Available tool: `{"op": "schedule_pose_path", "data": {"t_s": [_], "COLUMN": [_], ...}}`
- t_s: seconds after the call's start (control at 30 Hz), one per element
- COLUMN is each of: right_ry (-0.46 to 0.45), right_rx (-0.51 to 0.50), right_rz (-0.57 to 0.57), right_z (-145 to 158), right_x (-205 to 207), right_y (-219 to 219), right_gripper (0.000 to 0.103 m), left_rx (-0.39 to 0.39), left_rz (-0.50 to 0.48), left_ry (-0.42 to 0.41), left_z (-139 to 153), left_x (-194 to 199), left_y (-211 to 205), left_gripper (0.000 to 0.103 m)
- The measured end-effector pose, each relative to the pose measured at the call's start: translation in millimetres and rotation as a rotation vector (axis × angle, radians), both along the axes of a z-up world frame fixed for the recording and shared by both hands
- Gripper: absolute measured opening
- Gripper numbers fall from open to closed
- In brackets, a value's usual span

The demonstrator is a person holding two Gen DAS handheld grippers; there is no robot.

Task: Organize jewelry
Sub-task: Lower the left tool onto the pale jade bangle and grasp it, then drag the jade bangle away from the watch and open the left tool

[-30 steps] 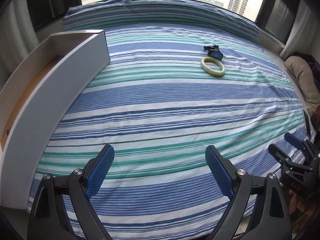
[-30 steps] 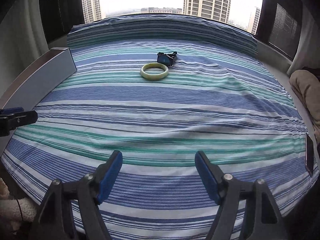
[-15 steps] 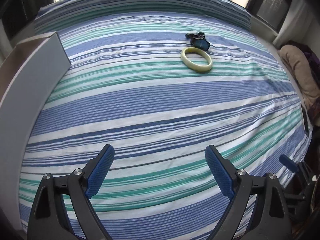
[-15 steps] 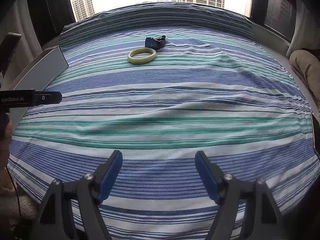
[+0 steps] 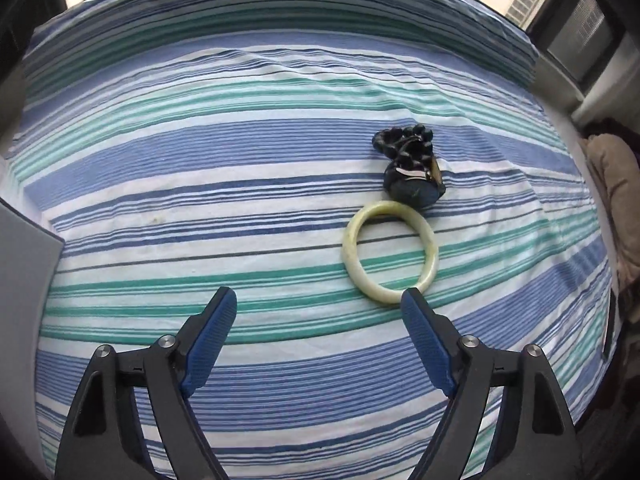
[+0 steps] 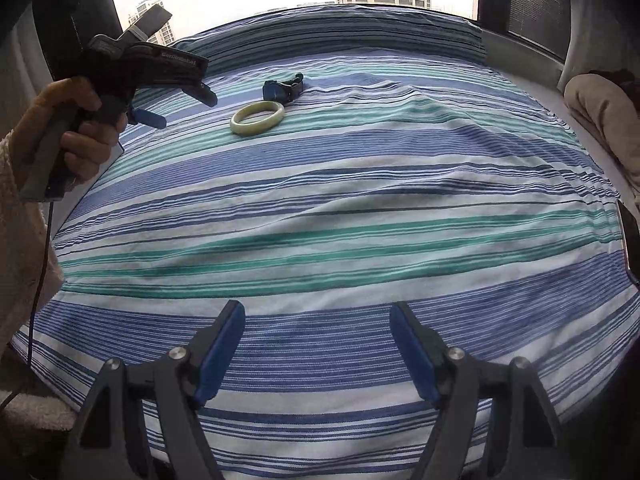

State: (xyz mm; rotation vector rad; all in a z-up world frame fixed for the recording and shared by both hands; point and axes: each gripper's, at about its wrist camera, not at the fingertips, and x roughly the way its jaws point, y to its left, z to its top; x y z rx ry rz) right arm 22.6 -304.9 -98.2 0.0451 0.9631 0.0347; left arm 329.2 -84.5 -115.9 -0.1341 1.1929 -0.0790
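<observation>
A pale green bangle (image 5: 350, 248) lies flat on the striped bedspread (image 5: 240, 184). Just behind it, touching its far edge, is a dark bundle of black beads and a blue watch (image 5: 412, 176). My left gripper (image 5: 318, 294) hovers just short of the bangle. Its jaws are closing with nothing between them, and its right fingertip (image 5: 412, 304) sits at the bangle's near rim. In the right wrist view the left gripper (image 6: 184, 110) hangs to the left of the bangle (image 6: 240, 122) and the watch (image 6: 280, 88). My right gripper (image 6: 317, 308) stands open and empty, well short of both.
A grey box wall (image 5: 24, 272) shows at the left edge. A beige blanket (image 6: 600, 112) lies at the right beside the bed. A dark phone (image 6: 630, 236) sits at the right bed edge. A hand (image 6: 76, 128) in a white fleecy sleeve holds the left gripper. Windows line the far side.
My left gripper has travelled across the bed to the bangle, which was far off and now lies at its right fingertip. Its jaws have narrowed slightly. The grey box has slid to the picture's left edge.
</observation>
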Motion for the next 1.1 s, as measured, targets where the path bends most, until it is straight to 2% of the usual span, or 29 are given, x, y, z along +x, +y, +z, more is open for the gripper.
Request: {"op": "schedule_pose_path", "data": {"t_s": [0.1,0.2,0.27,0.33,0.43,0.7,0.93,1.1], "right_ry": [-0.003,0.003,0.007,0.011,0.011,0.019,0.046,0.064], "right_rx": [0.001,0.006,0.005,0.005,0.005,0.007,0.012,0.023], "right_rz": [-0.004,-0.009,-0.008,-0.006,-0.002,0.014,0.039,0.066], "right_z": [1,1,-1,-2,-2,-3,-7,-6], "right_x": [-4,-6,-7,-8,-9,-5,1,10], "right_y": [-3,-5,-5,-5,-5,-1,11,21], "right_gripper": [0.076,0.076,0.076,0.076,0.076,0.076,0.076,0.076], "left_rx": [-0.008,0.021,0.047,0.056,0.075,0.064,0.052,0.052], "left_rz": [0.005,-0.004,-0.008,-0.009,-0.021,-0.052,-0.055,-0.018], "left_ry": [0.016,0.013,0.015,-0.007,-0.032,-0.003,0.035,0.036], "left_z": [-13,-24,-31,-33,-31,-25,-22,-17], "left_x": [10,13,15,12,6,-38,-104,-151], "left_y": [-13,-26,-32,-33,-29,13,69,107], "left_gripper": [0.078,0.071,0.055,0.023,0.010,0.008,0.008,0.008]}}
